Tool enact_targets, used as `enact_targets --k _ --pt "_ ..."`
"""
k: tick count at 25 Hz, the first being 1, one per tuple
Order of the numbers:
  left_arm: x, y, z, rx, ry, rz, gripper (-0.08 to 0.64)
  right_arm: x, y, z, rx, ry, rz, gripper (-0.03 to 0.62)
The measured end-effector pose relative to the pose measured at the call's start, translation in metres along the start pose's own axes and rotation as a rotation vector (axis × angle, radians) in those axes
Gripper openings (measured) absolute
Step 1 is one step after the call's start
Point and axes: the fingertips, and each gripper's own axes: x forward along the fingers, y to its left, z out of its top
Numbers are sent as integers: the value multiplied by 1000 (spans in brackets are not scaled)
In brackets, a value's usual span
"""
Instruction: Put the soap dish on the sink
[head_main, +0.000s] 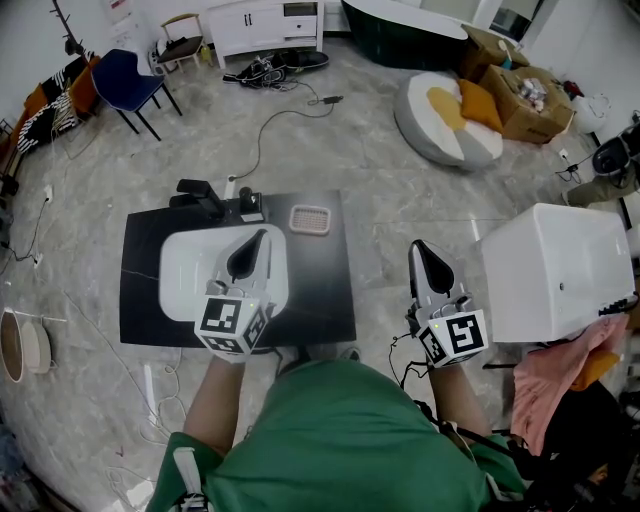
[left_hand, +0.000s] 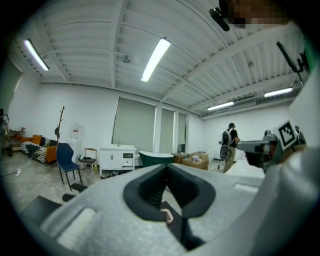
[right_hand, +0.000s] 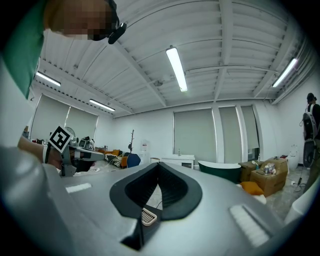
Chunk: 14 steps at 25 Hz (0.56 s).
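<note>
The soap dish (head_main: 309, 219), a pale rectangular tray with a grid top, lies on the black counter (head_main: 330, 295) just right of the white sink basin (head_main: 180, 272). My left gripper (head_main: 259, 238) hovers over the basin, shut and empty, its tips short of the dish and to its left. My right gripper (head_main: 417, 247) hangs off the counter's right edge, also shut and empty. In the left gripper view the dish (left_hand: 167, 215) peeks through the gap below the closed tips (left_hand: 167, 166). The right gripper view shows the dish (right_hand: 147, 216) under its closed tips (right_hand: 159, 164).
A black faucet (head_main: 204, 196) stands at the basin's back edge. A white box-like unit (head_main: 555, 268) with pink cloth (head_main: 560, 372) sits close on the right. A blue chair (head_main: 130, 80), a beanbag (head_main: 447, 118), cardboard boxes (head_main: 522, 95) and floor cables (head_main: 270, 120) lie farther off.
</note>
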Motion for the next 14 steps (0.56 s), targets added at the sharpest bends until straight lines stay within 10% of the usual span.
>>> enact_targets --k 14 --pt "13 15 -2 -1 9 -21 -2 16 4 -3 -1 6 -9 -3"
